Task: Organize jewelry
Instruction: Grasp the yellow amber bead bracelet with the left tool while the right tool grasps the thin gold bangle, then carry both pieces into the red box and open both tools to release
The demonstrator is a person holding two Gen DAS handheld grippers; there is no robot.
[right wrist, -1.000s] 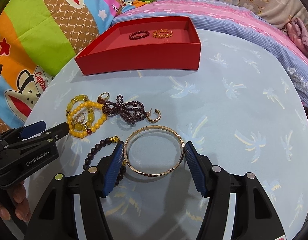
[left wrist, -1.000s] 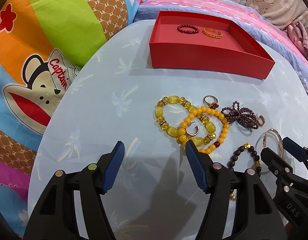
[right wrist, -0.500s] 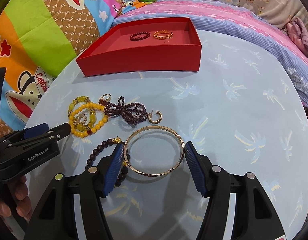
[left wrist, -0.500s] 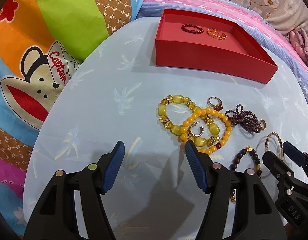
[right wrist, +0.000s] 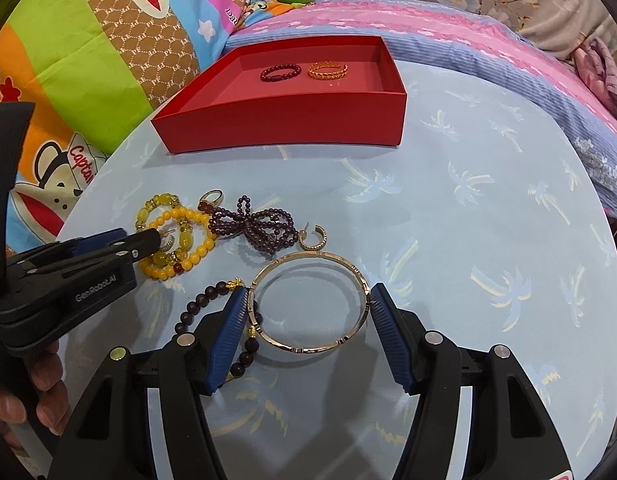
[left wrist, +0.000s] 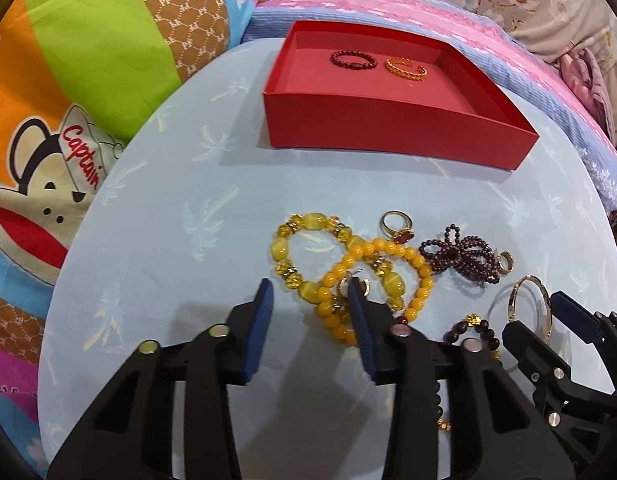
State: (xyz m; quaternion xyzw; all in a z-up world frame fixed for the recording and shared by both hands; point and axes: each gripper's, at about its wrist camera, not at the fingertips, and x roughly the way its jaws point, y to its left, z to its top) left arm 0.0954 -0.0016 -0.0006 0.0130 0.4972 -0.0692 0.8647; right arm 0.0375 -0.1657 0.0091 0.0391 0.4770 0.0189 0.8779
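Observation:
A red box [left wrist: 388, 132] [right wrist: 284, 120] at the back of the round table holds a dark red bead ring [left wrist: 353, 59] and a gold chain ring [left wrist: 405, 68]. Two yellow bead bracelets [left wrist: 348, 264] [right wrist: 176, 236], a gold stone ring [left wrist: 396, 226], a purple bead bundle [left wrist: 460, 260] [right wrist: 256, 228], a hoop earring [right wrist: 314, 238], a dark bead bracelet [right wrist: 212, 308] and a gold bangle [right wrist: 310, 304] lie loose. My left gripper [left wrist: 310, 300] is partly open at the yellow bracelets' near edge. My right gripper [right wrist: 308, 304] is open with a finger on each side of the bangle.
The table has a light blue palm-print cloth [right wrist: 468, 220]. Bright cartoon bedding [left wrist: 68, 120] lies to the left and a pink and blue quilt [right wrist: 468, 40] behind. A small hoop earring [left wrist: 354, 286] lies among the yellow beads.
My left gripper has moved forward and right to the yellow bracelets and its jaws have narrowed. My right gripper has narrowed around the bangle.

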